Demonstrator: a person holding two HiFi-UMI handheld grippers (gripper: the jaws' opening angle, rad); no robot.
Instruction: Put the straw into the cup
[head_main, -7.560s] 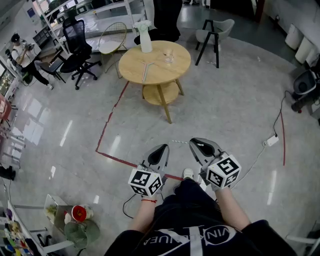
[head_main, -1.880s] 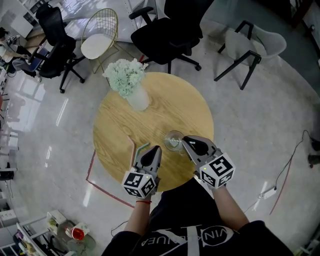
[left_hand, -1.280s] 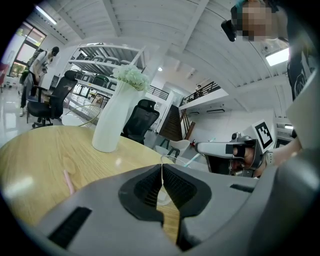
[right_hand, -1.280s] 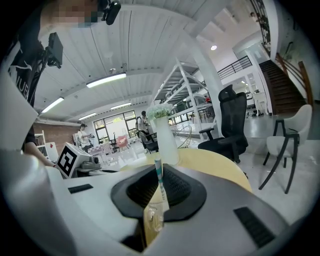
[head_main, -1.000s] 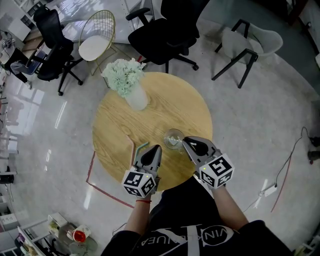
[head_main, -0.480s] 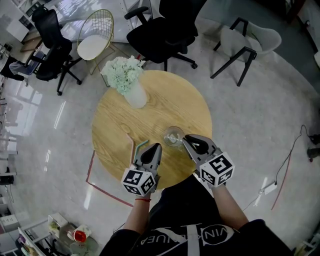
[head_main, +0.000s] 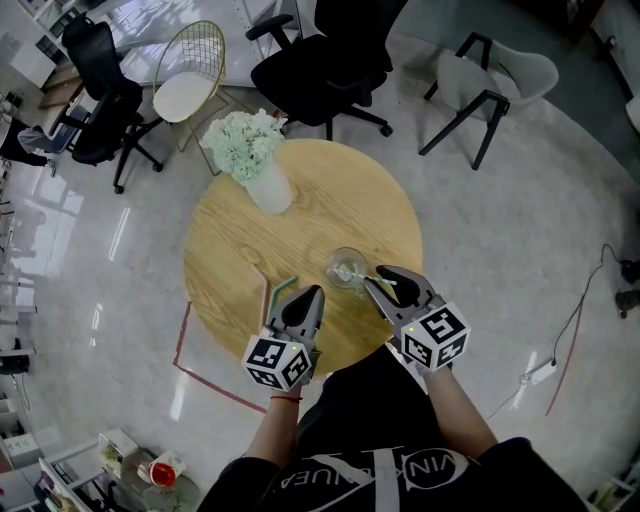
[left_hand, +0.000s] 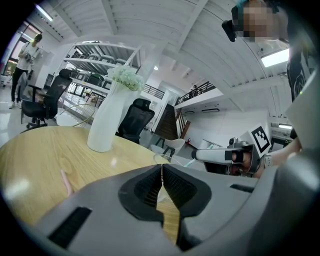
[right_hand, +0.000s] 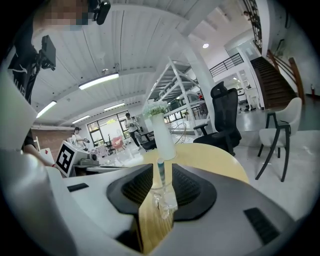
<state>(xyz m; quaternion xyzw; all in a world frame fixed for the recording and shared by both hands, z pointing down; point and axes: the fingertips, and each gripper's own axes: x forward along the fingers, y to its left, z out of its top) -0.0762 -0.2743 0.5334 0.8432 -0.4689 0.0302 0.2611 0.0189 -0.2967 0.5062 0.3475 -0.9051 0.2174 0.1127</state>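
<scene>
A clear glass cup (head_main: 345, 268) stands on the round wooden table (head_main: 330, 200), near its front edge. In the right gripper view a white straw with teal stripes (right_hand: 160, 170) stands upright in the cup (right_hand: 165, 202), between the jaws of my right gripper (right_hand: 161, 169). Those jaws are opening and there is a gap on each side of the straw. From above, my right gripper (head_main: 375, 283) sits just right of the cup. My left gripper (head_main: 305, 293) is shut and empty, hovering left of the cup. Its own view shows the straw's end (left_hand: 188, 161) by the right gripper.
A white vase (head_main: 262, 185) of pale flowers stands at the table's far left. A pink straw (head_main: 264, 290) and a green straw (head_main: 283, 288) lie in front of my left gripper. A black office chair (head_main: 320, 60), a grey chair (head_main: 490, 70) and a wire chair (head_main: 185, 90) ring the table.
The person has walked up to the table. In the last half second my right gripper's jaws have spread apart beside the cup. The left gripper has stayed put.
</scene>
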